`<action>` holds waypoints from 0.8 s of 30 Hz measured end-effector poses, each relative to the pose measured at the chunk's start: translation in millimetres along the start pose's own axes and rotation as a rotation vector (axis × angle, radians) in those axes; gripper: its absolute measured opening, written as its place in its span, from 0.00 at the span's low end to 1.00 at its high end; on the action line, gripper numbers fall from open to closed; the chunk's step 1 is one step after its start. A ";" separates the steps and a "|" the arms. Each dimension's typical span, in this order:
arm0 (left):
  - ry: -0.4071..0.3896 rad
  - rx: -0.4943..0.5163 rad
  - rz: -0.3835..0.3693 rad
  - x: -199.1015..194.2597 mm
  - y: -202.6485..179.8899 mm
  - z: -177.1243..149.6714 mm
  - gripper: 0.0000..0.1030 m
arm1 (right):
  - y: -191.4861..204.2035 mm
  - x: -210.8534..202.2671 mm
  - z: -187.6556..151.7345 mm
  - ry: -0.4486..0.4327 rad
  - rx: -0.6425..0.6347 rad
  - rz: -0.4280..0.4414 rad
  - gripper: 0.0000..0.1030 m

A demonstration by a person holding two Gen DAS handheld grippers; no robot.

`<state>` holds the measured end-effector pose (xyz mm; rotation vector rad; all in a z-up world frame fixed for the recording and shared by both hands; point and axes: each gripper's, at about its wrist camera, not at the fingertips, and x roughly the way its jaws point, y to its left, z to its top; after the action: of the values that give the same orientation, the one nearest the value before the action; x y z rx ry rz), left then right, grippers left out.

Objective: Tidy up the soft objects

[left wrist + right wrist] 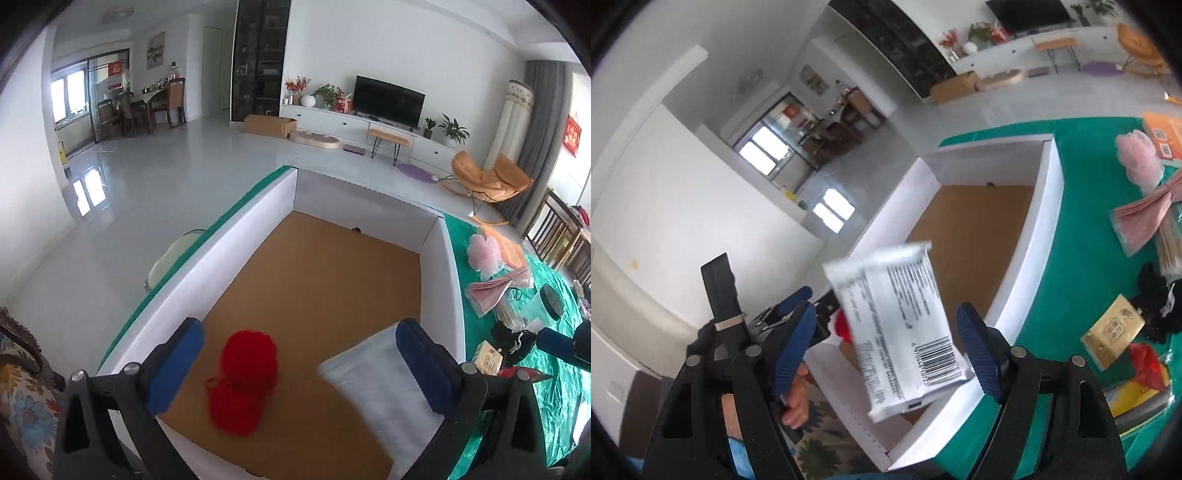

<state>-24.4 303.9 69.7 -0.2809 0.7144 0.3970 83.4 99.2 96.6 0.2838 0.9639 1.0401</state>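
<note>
- A white packet [901, 332] carries a barcode with the digits 6970448107 legible beneath it; its other printed lines are too blurred to read.
- A tan box [1113, 332] bears Chinese characters too small to make out.
- Red wall hangings [573, 136] show unreadable markings.

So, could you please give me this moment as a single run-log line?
left tool: open over red yarn | right tool: open, white barcoded packet loose between jaws | white box: holds yarn
</note>
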 end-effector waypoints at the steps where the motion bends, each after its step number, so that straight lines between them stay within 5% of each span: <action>1: 0.003 -0.004 -0.018 0.8 -0.5 -2.2 1.00 | -3.4 0.0 -4.7 -0.008 -0.001 -0.016 0.78; 7: 0.035 -0.021 -0.172 11.8 -35.9 -18.9 1.00 | -46.6 -28.9 -61.6 -0.024 -0.033 -0.211 0.80; 10: 0.047 0.020 -0.256 5.6 -68.6 -25.4 1.00 | -101.4 -13.1 -95.9 0.061 0.177 0.013 0.80; 12: 0.048 0.076 -0.301 -2.9 -91.3 -30.7 1.00 | -120.2 -0.8 -117.4 0.095 0.234 0.031 0.78; 15: 0.040 0.164 -0.346 -18.0 -118.3 -39.7 1.00 | -144.4 -23.7 -125.1 -0.045 0.221 -0.115 0.71; 18: 0.046 0.215 -0.383 -26.8 -139.5 -54.0 1.00 | -195.2 -77.9 -135.2 -0.241 0.408 -0.266 0.73; 24: 0.135 0.314 -0.447 -12.9 -192.7 -85.8 1.00 | -260.8 -159.9 -124.2 -0.300 0.395 -0.661 0.74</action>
<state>2.8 96.6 38.4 -0.1631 0.8089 -0.1607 116.8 -195.1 -49.4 0.3973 0.8918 0.1910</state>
